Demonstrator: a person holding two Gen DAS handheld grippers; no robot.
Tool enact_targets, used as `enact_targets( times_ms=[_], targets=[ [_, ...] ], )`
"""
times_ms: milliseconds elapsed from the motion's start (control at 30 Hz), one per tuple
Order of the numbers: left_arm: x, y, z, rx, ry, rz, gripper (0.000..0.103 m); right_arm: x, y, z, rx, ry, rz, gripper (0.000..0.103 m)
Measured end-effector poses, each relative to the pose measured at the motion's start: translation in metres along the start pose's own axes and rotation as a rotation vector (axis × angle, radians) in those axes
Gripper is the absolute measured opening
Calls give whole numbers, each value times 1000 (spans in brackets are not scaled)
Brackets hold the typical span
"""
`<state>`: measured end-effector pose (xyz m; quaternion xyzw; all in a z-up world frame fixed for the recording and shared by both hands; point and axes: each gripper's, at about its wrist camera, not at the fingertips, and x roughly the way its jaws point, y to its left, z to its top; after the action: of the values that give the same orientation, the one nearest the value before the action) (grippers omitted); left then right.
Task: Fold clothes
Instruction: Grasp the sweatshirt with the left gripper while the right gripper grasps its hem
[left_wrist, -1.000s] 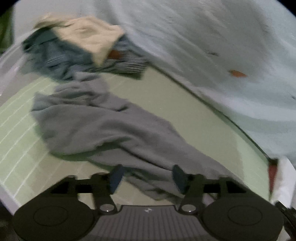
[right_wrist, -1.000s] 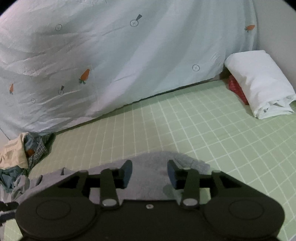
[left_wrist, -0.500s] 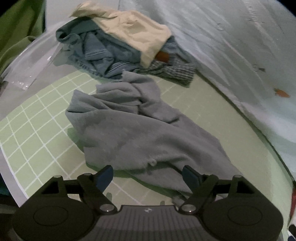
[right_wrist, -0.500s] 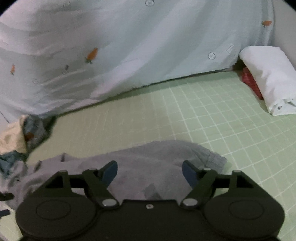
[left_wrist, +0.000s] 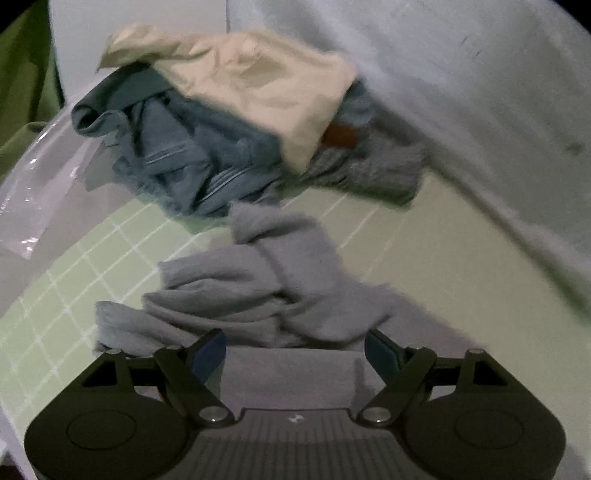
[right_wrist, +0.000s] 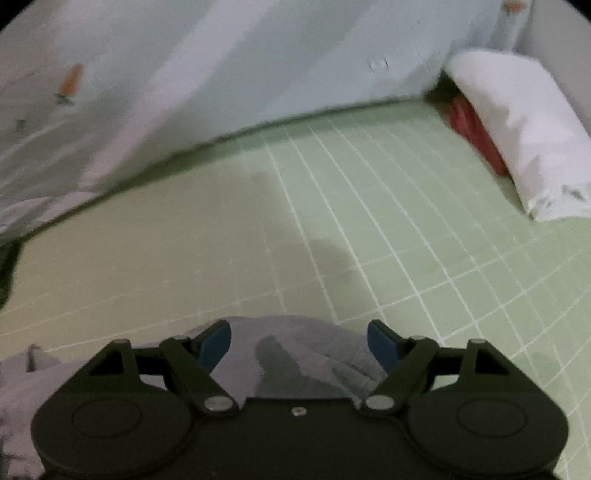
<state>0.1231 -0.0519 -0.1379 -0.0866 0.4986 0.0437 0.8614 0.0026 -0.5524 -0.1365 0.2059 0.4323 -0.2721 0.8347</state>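
Your left gripper (left_wrist: 295, 350) sits at the bottom of its frame with jaws spread wide, having just been opening; the rumpled grey garment (left_wrist: 280, 295) lies between and beyond its blue pads (left_wrist: 208, 350), which do not press on it. The garment bunches up toward the frame's centre on the green gridded mat (left_wrist: 74, 291). Farther up, in the upper middle, a clothes pile (left_wrist: 207, 147) holds blue pieces under a cream garment (left_wrist: 266, 88), with a clear plastic bag (left_wrist: 33, 192) at the left edge.

Your right gripper (right_wrist: 299, 339) is likewise released, its jaws just opened, with the grey garment's edge (right_wrist: 295, 343) lying slack between them at the bottom centre. Beyond it the mat (right_wrist: 388, 221) stretches bare to the pale blue carrot-print sheet (right_wrist: 184, 74) across the top. At the upper right lies a folded white cloth (right_wrist: 517, 125) over something red (right_wrist: 472, 129).
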Motion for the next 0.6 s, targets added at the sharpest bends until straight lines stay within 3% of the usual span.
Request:
enact_targets(
  times_ms=[133, 267, 367, 433, 467, 533, 600],
  targets=[
    [13, 22, -6, -99, 66, 53, 83, 10, -12, -10, 28, 56, -17, 85],
    [17, 37, -15, -157, 82, 81, 83, 12, -19, -21, 40, 91, -1, 84],
    [19, 45, -21, -224, 74, 53, 77, 3, -18, -23, 45, 67, 44, 49],
    [20, 44, -23, -236, 64, 58, 59, -2, -17, -23, 43, 49, 57, 37],
    [20, 44, -22, -236, 58, 55, 54, -3, -16, -21, 37, 38, 51, 8],
    [21, 43, -22, -236, 48, 48, 33, -4, -15, -14, 41, 23, 48, 6],
    [23, 40, -21, -234, 41, 38, 26, -1, -12, -5, 9, 8, 40, 4]
  ],
)
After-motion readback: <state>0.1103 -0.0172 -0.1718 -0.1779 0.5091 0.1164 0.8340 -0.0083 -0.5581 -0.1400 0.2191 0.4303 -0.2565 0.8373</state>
